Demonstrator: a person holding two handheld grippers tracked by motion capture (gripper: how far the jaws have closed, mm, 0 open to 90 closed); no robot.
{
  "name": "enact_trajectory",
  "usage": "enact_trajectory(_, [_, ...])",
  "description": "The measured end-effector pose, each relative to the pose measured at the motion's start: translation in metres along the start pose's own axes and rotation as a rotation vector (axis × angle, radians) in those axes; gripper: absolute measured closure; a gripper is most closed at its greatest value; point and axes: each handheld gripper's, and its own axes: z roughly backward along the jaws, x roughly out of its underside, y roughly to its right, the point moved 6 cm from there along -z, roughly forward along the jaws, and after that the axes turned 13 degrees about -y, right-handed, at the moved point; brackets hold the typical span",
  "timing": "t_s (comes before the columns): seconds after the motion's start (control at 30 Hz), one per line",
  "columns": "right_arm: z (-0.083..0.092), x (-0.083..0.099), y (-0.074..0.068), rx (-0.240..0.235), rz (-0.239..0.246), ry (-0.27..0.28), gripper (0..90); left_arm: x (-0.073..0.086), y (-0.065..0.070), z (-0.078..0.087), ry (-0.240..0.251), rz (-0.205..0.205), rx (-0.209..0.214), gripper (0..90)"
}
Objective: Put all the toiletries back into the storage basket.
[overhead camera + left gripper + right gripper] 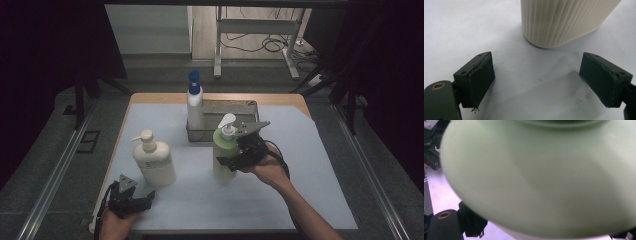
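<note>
In the high view, the right gripper is clamped around the body of a green pump bottle, which stands upright near the middle of the pale blue mat, just in front of a metal tray. A white spray bottle with a blue head stands at the tray's left end. To the left, a cream pump bottle stands on the mat, and the left gripper rests low near the table's front edge, just in front of that bottle and apart from it. In the left gripper view, the two black jaws stand wide apart with nothing between them; the ribbed base of the cream pump bottle sits on the mat just beyond them. In the right gripper view, the green pump bottle lies very close and blurred between the jaws, with the lower left jaw pressed against its side.
</note>
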Motion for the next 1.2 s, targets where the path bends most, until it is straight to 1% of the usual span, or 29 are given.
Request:
enact_trajectory(0.1, [0.003,-0.003,0.001,0.0,-0.005,0.003,12.0,0.0,0.0,0.0,0.0,0.0,0.0,12.5])
enact_trajectory(0.23, [0.008,-0.012,0.004,0.007,-0.007,0.005,12.0,0.0,0.0,0.0,0.002,0.003,0.0,12.5])
enact_trajectory(0.6, [0.015,-0.031,0.013,0.021,-0.02,0.02,12.0,0.0,0.0,0.0,0.002,0.001,0.0,12.5])
enact_trajectory(0.67, [0.017,-0.037,0.016,0.029,-0.024,0.027,12.0,0.0,0.0,0.0,0.002,0.001,0.0,12.5])
enact_trajectory(0.7, [0.017,-0.037,0.016,0.029,-0.024,0.027,12.0,0.0,0.0,0.0,0.002,0.001,0.0,12.5])
enact_trajectory(0.73, [0.019,-0.042,0.019,0.038,-0.029,0.029,12.0,0.0,0.0,0.0,0.002,0.003,0.001,12.5])
enact_trajectory(0.8, [0.02,-0.044,0.021,0.042,-0.028,0.028,12.0,0.0,0.0,0.0,0.002,0.003,0.001,12.5])
enact_trajectory(0.87, [0.021,-0.05,0.026,0.057,-0.037,0.032,12.0,0.0,0.0,0.0,0.002,0.003,0.001,12.5])
enact_trajectory(0.93, [0.021,-0.051,0.028,0.06,-0.037,0.034,12.0,0.0,0.0,0.0,0.002,0.003,0.001,12.5])
enact_trajectory(1.0, [0.021,-0.056,0.033,0.072,-0.051,0.031,12.1,0.0,0.0,0.0,0.001,0.004,0.003,12.5])
enact_trajectory(1.03, [0.021,-0.056,0.033,0.072,-0.051,0.031,12.1,0.0,0.0,0.0,0.001,0.004,0.003,12.5])
enact_trajectory(1.07, [0.021,-0.059,0.036,0.083,-0.054,0.032,12.1,0.0,0.0,0.0,0.002,0.004,0.002,12.5])
enact_trajectory(1.2, [0.02,-0.066,0.04,0.089,-0.062,0.037,12.1,0.0,0.0,0.0,0.002,0.004,0.002,12.5])
